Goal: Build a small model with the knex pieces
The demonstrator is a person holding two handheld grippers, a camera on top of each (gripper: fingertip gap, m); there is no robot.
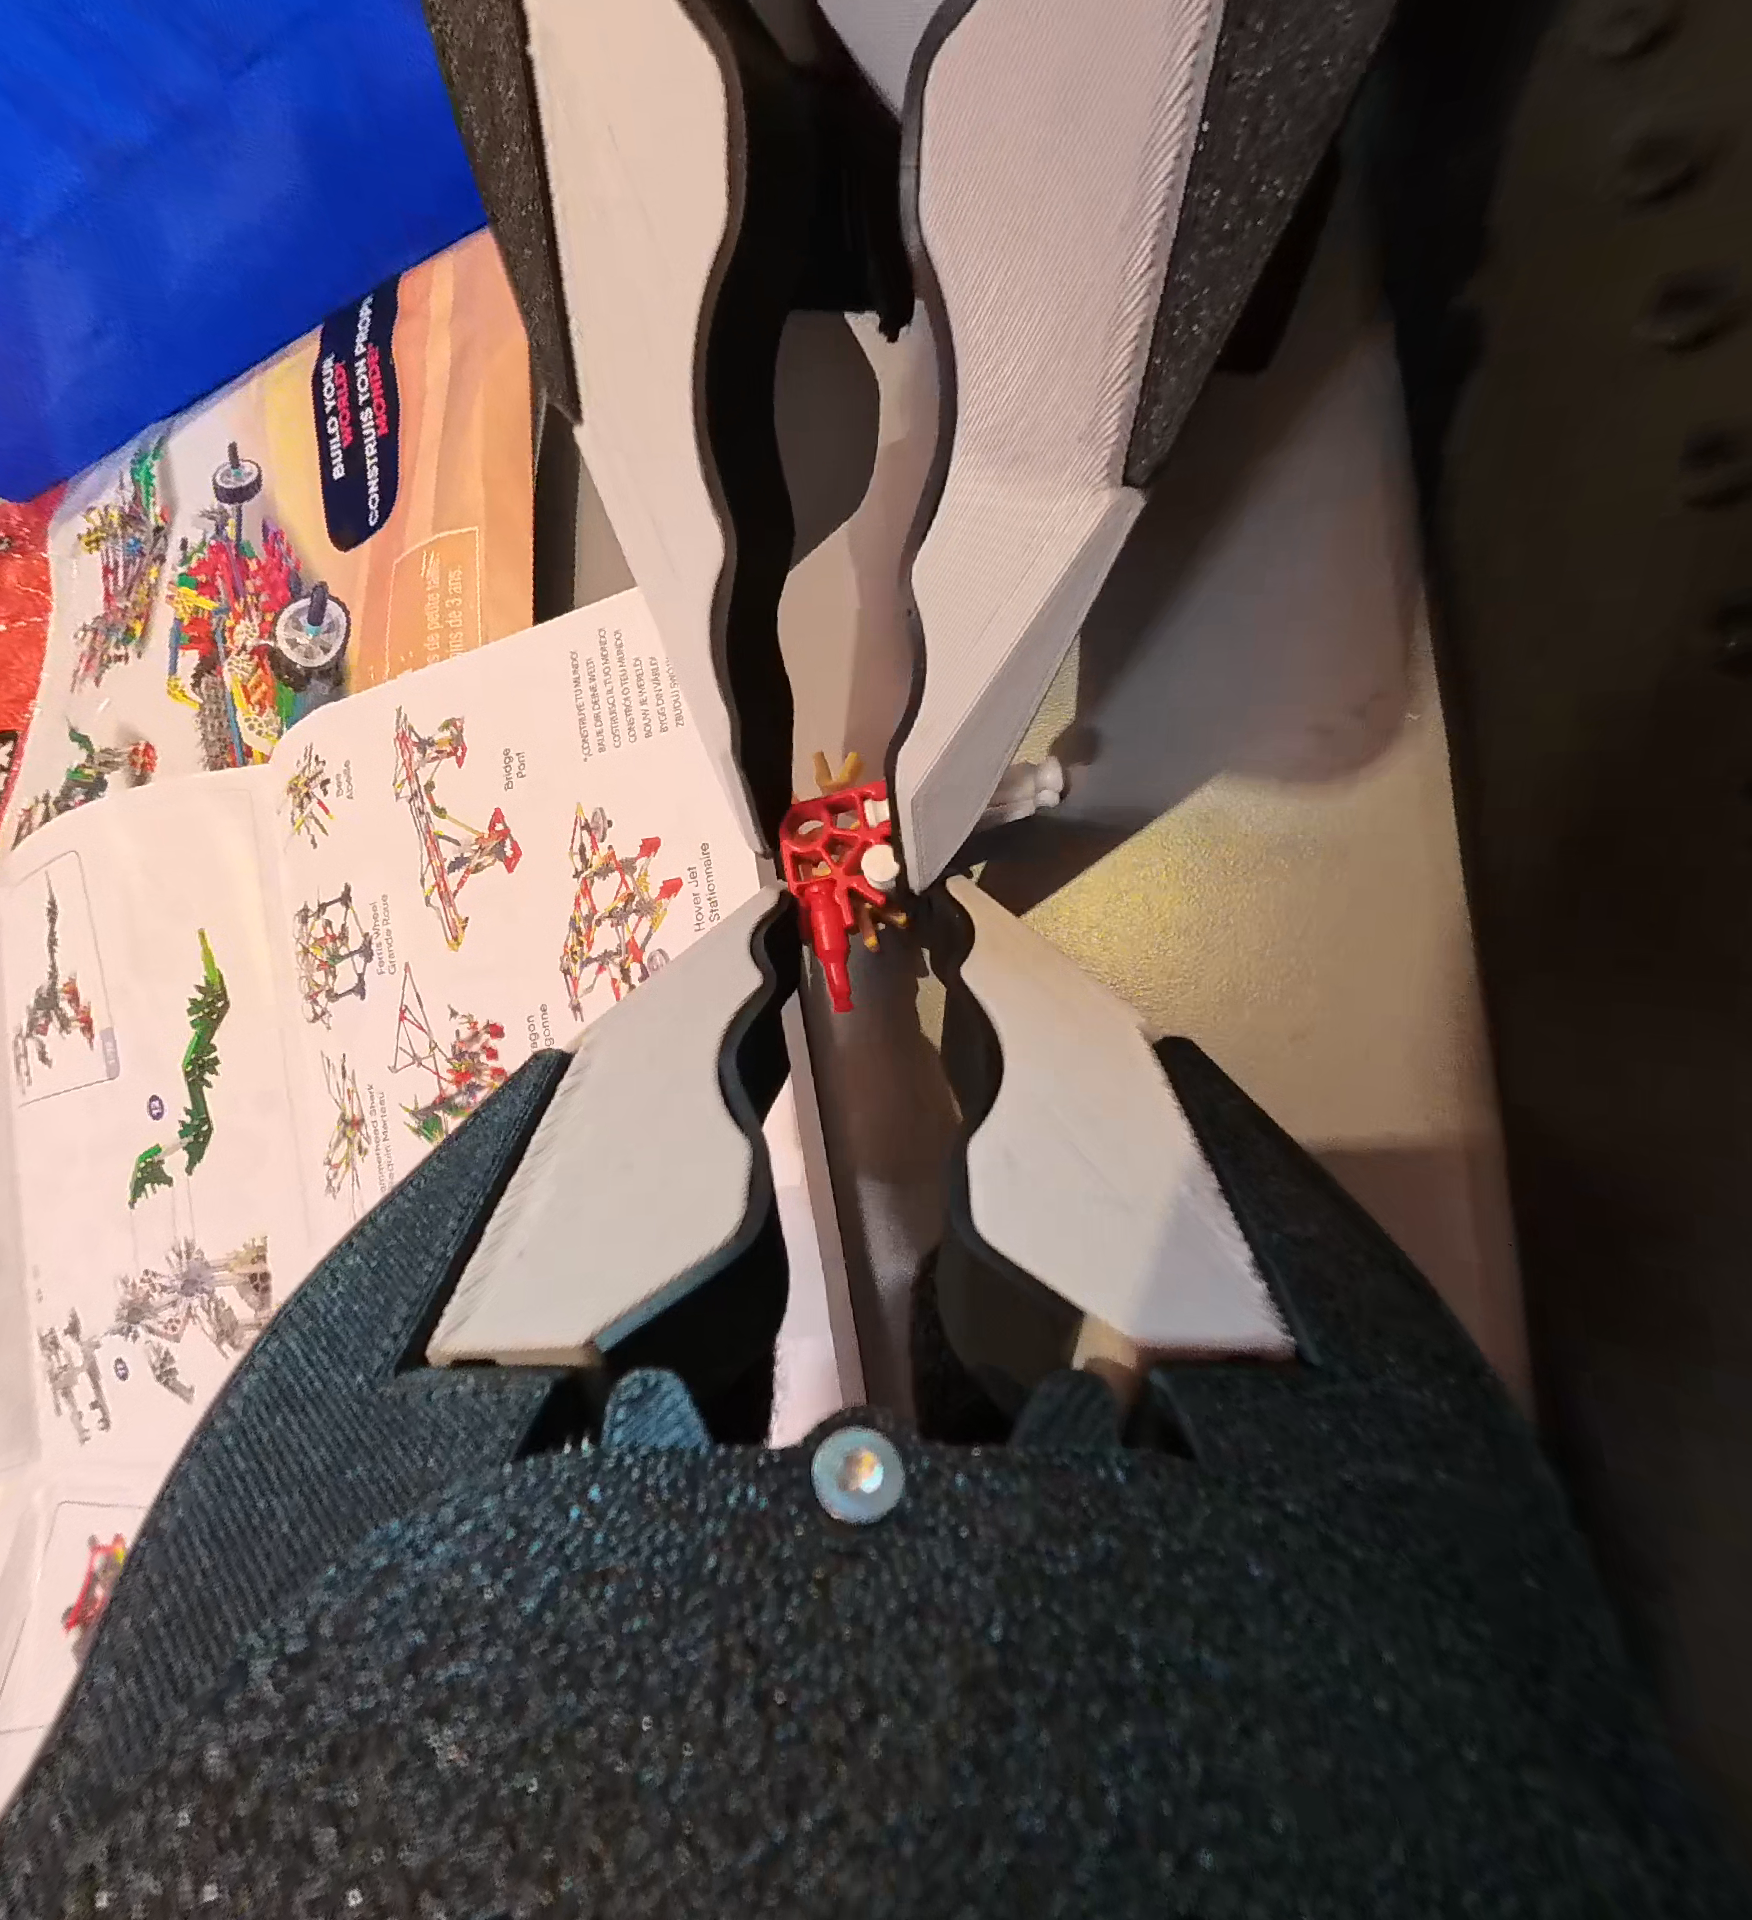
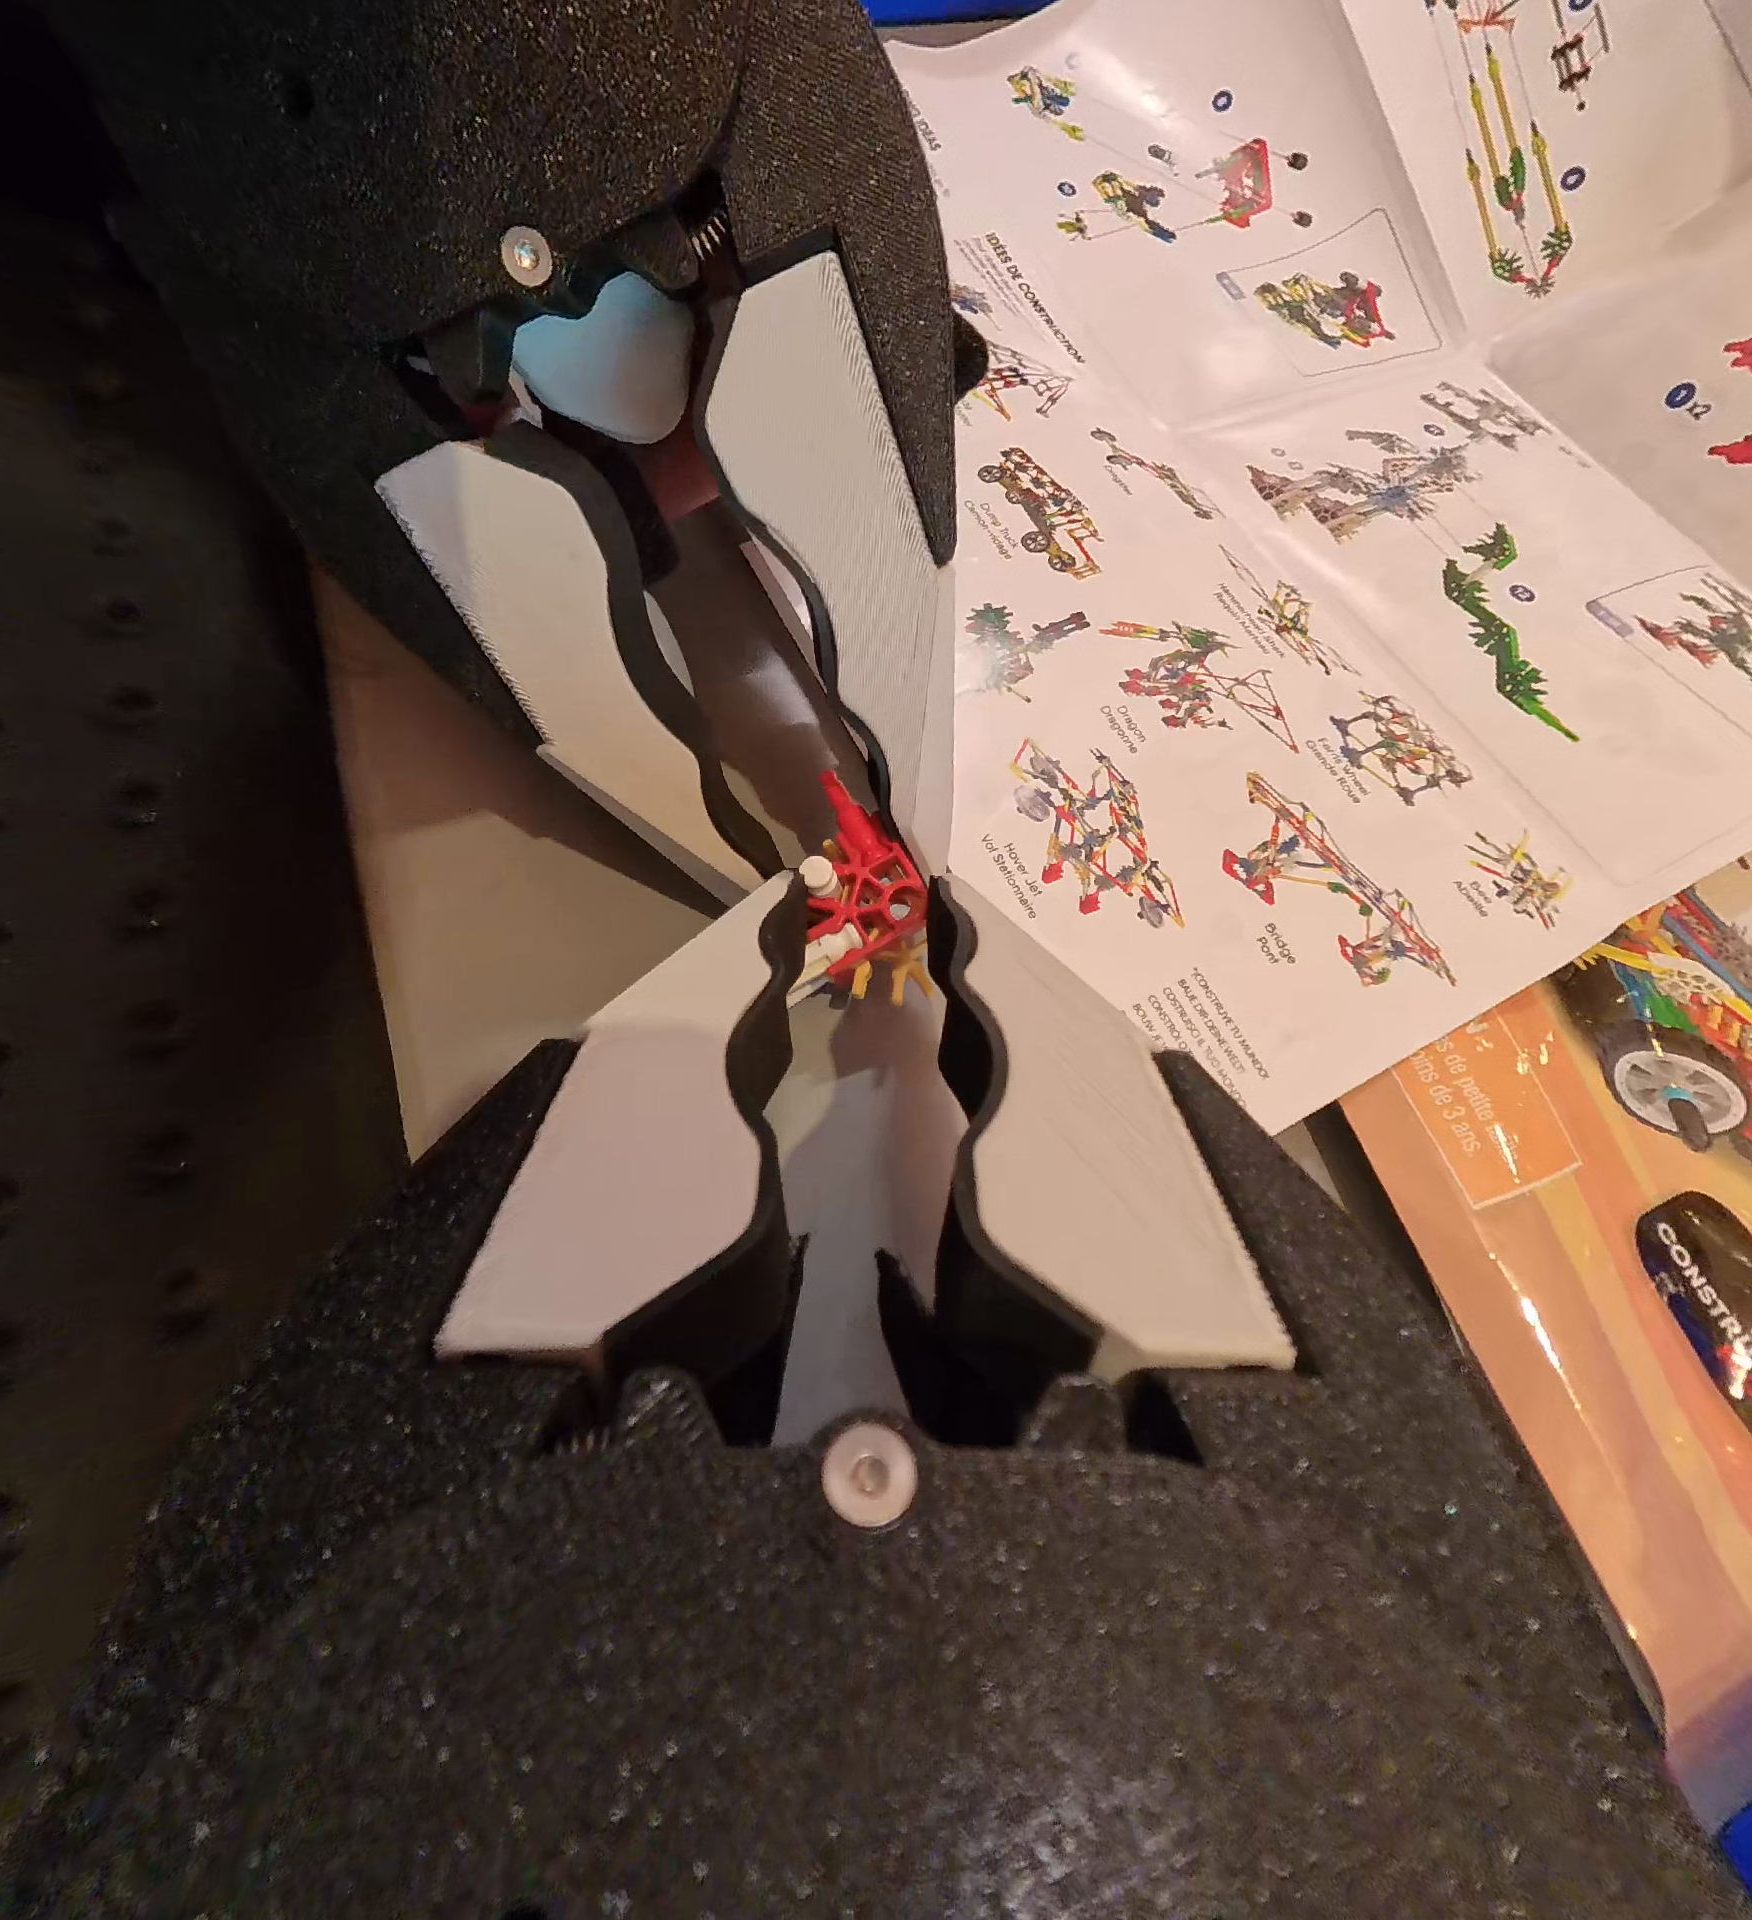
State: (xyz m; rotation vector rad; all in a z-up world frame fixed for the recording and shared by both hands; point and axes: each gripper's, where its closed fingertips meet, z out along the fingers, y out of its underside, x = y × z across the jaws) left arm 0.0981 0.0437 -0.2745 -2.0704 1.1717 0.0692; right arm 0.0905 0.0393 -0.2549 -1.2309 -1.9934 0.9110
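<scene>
Left wrist view: the left gripper (image 1: pixel 856 904) sits just off the right edge of the instruction sheet (image 1: pixel 228 935), jaws narrow around a red rod (image 1: pixel 836 961). I can't tell if the pads actually pinch it or only frame it. The right gripper (image 1: pixel 841 842) comes in from the far side, tip to tip with the left one, and is clamped on the red connector (image 1: pixel 830 847) that the rod plugs into. The toy box (image 1: pixel 415 416) lies under the sheet's far edge, with something blue (image 1: pixel 124 208) beyond it.

Right wrist view: same knot of parts, now left of the sheet. A white peg (image 2: pixel 818 873) and yellow bits (image 2: pixel 903 971) hang off the connector.

Risk, as I see it: the four fingertips are crowded together (barely any room), so a twist could pop the rod out or make the connector slip and drop.

Count: two grippers, one connector, one red rod, one white peg I'm sure of, yellow bits too tangled to count, one sheet, one box.
</scene>
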